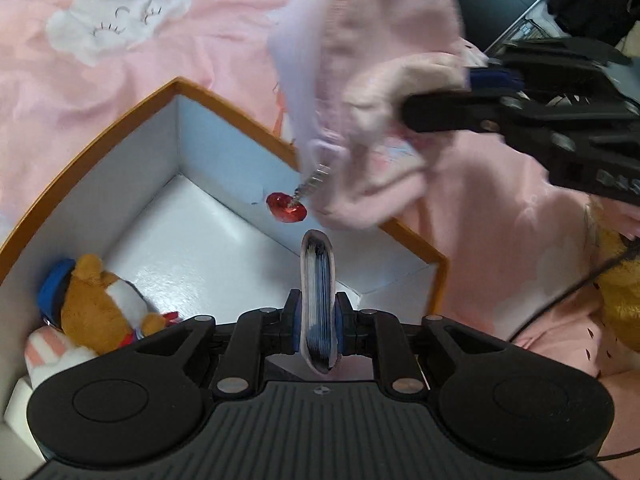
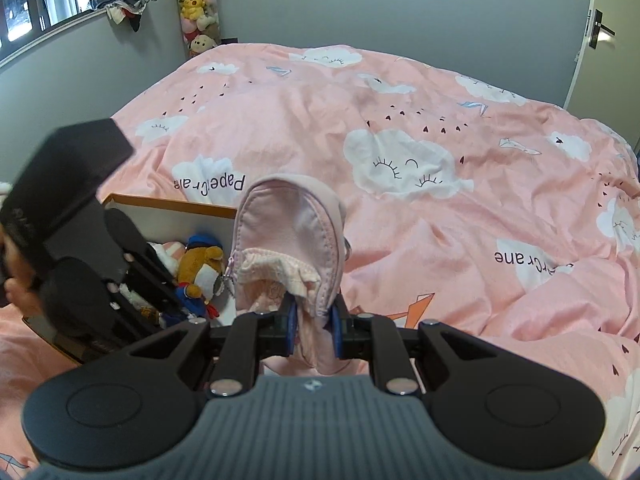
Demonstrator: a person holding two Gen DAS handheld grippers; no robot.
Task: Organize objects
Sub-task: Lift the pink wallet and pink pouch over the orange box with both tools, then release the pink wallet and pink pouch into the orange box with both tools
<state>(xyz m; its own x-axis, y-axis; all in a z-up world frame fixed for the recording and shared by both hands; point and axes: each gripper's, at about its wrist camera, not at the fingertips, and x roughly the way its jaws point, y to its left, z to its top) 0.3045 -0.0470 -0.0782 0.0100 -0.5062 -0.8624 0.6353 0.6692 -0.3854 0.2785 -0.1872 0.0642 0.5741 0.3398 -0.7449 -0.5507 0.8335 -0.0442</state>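
bed: pink cloud-print duvet (image 2: 400, 128)
box: orange-rimmed white cardboard box (image 1: 100, 136), plush bear (image 1: 96, 304) inside
left gripper (image 1: 318, 316): pinching thin blue-edged card stack (image 1: 318, 280) over box
right gripper (image 2: 314, 330): clamped on pink zip pouch (image 2: 292, 232) above box edge
tip: lower it fully inside before releasing, imo

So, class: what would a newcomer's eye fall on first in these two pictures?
The pink zip pouch, clamped in the right gripper above the pink cloud-print bedspread. Next, the orange-rimmed white box beneath it, with a brown plush bear in one corner. The left gripper pinches a thin blue-edged item.
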